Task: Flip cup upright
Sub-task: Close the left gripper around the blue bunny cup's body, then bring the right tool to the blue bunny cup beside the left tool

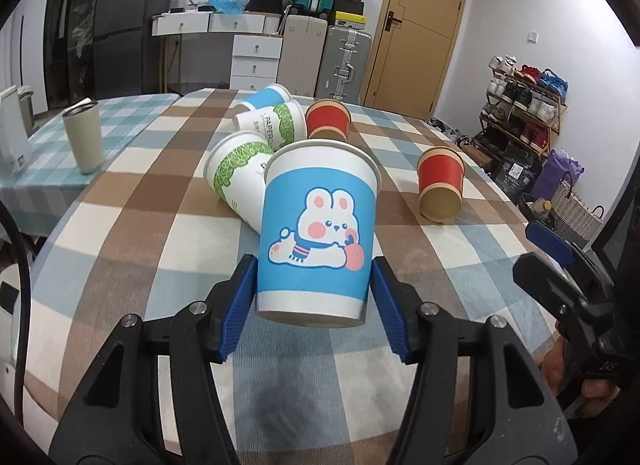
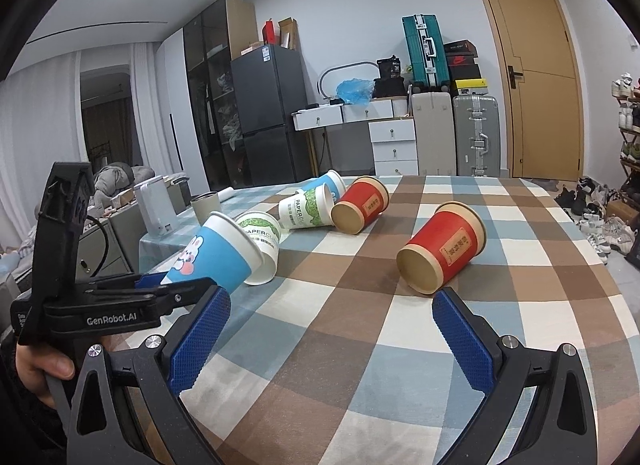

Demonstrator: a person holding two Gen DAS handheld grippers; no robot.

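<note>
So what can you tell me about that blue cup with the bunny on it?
The blue bunny cup looks like paper: a blue wall with a white band at the base, a white rolled rim and a cartoon rabbit in a striped scarf. The left gripper holds it near its base, a blue pad on each side. From the left wrist it stands mouth up; from the right wrist it leans, so it is not yet fully upright. It seems lifted off the checked tablecloth.

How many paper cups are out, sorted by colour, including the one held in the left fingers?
Blue: 2, the bunny cup held in the left gripper and one at the back
Green and white: 2
Red: 2
Total: 6
</note>
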